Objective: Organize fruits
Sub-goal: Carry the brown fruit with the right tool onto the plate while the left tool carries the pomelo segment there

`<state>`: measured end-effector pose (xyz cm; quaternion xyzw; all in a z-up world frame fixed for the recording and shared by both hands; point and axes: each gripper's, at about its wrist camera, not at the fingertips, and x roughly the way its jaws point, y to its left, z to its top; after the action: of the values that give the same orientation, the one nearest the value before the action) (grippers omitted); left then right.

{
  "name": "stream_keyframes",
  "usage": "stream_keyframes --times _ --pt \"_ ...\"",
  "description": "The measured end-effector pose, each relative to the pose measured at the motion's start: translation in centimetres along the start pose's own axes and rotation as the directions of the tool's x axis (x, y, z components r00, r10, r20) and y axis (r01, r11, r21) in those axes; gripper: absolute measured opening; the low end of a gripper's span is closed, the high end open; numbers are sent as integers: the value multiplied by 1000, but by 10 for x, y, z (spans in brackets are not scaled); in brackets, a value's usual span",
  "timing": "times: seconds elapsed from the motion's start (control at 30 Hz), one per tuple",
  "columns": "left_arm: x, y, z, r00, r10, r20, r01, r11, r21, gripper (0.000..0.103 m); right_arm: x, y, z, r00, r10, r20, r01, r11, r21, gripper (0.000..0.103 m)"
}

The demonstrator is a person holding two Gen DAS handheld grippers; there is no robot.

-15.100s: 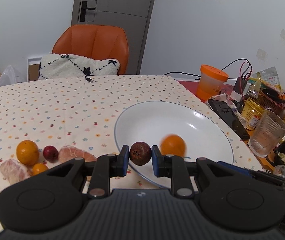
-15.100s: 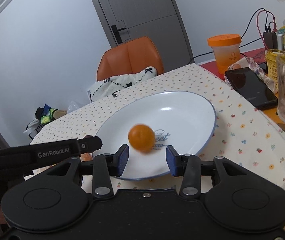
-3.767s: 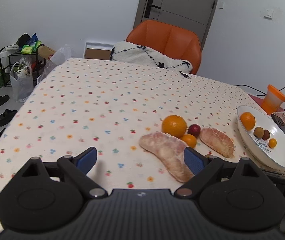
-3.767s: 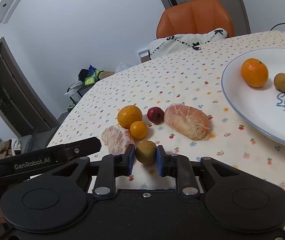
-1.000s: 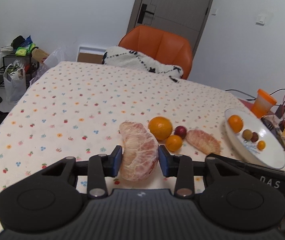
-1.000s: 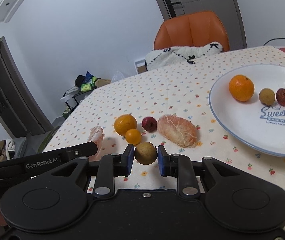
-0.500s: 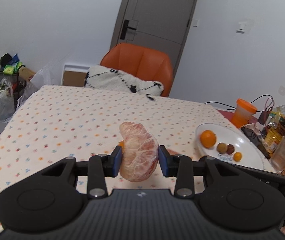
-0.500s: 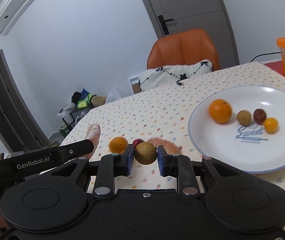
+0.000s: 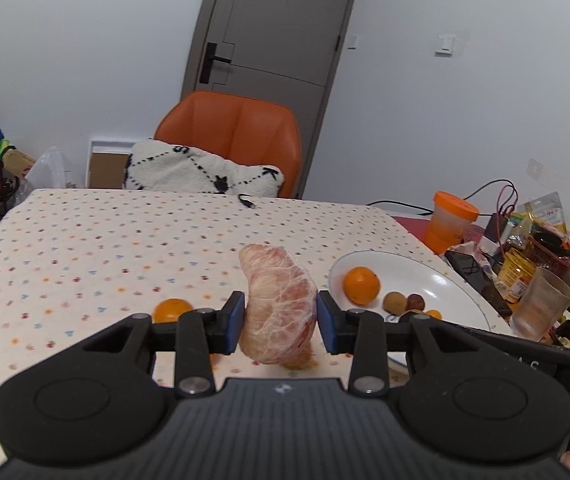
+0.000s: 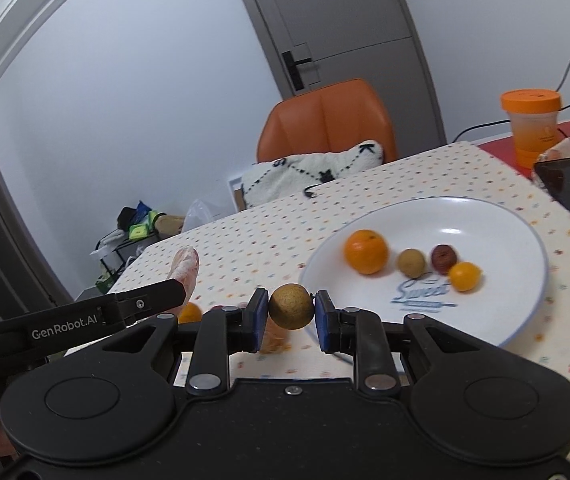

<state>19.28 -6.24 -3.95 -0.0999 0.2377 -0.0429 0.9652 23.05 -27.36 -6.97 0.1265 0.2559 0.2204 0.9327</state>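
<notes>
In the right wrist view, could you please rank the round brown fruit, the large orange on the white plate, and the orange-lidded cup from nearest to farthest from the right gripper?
1. Round brown fruit: clamped in the right gripper.
2. Large orange: on the left part of the white plate.
3. Orange-lidded cup: far right, beyond the plate.

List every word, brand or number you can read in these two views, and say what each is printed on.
"GenRobot.AI": white lettering on the black left gripper arm.
"Sweet": blue script on the white blue-rimmed plate; the smaller line beneath is too blurred to read.
Yellow snack packets: print too small to read.
Orange-lidded cup: label unreadable.
</notes>
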Motion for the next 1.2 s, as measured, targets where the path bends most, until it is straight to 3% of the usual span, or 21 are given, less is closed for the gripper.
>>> stream_keyframes --times 0.5,0.7,1.0,1.1,1.2 --pt "31 -33 -2 998 -43 -43 45 998 49 37 -2 -46 0 995 -103 17 101 992 72 24" --pt "44 -53 -1 996 -73 -58 78 994 74 37 -11 -54 -2 989 -143 45 139 987 75 49" --pt "62 -77 0 991 -108 -82 115 990 85 38 -23 -63 -3 988 -144 55 139 987 75 52" --pt "58 -78 0 993 -99 -61 104 991 86 43 -25 -66 -3 988 -144 56 139 986 87 52" --pt "55 -76 0 995 -81 -62 86 993 85 57 -26 -65 -5 988 -142 54 136 986 91 52"
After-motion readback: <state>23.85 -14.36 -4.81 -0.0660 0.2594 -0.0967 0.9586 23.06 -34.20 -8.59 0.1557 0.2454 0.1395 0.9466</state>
